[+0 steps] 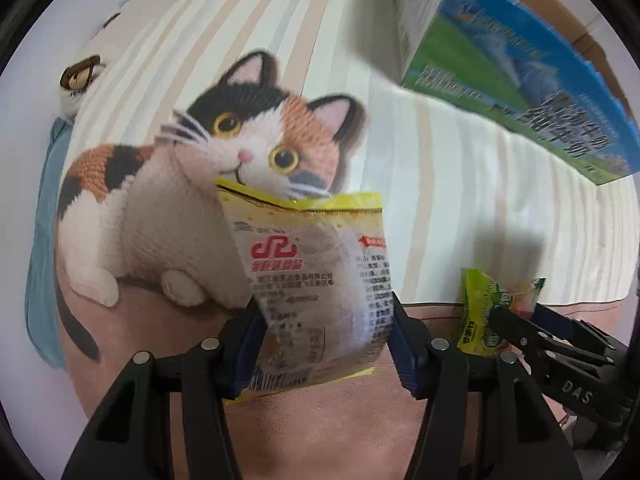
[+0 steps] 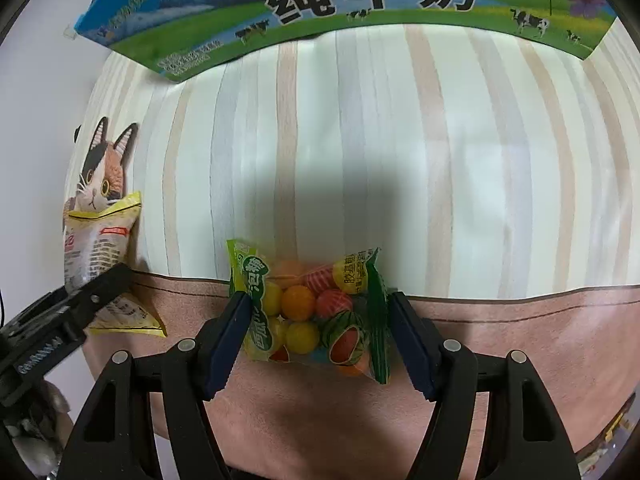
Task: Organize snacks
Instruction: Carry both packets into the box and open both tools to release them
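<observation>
Between the left gripper (image 1: pixel 324 344) pads a yellow-edged snack packet (image 1: pixel 308 280) sits pinched across its middle, lifted over the pink mat (image 1: pixel 340 432). Beside it the right gripper (image 2: pixel 318 340) stands about half open, both pads against a gumball bag (image 2: pixel 316 308). Both look light, crinkly and slippery; a grip across the filled belly seems safest. Farther off stands the milk carton box (image 2: pixel 360 4).
</observation>
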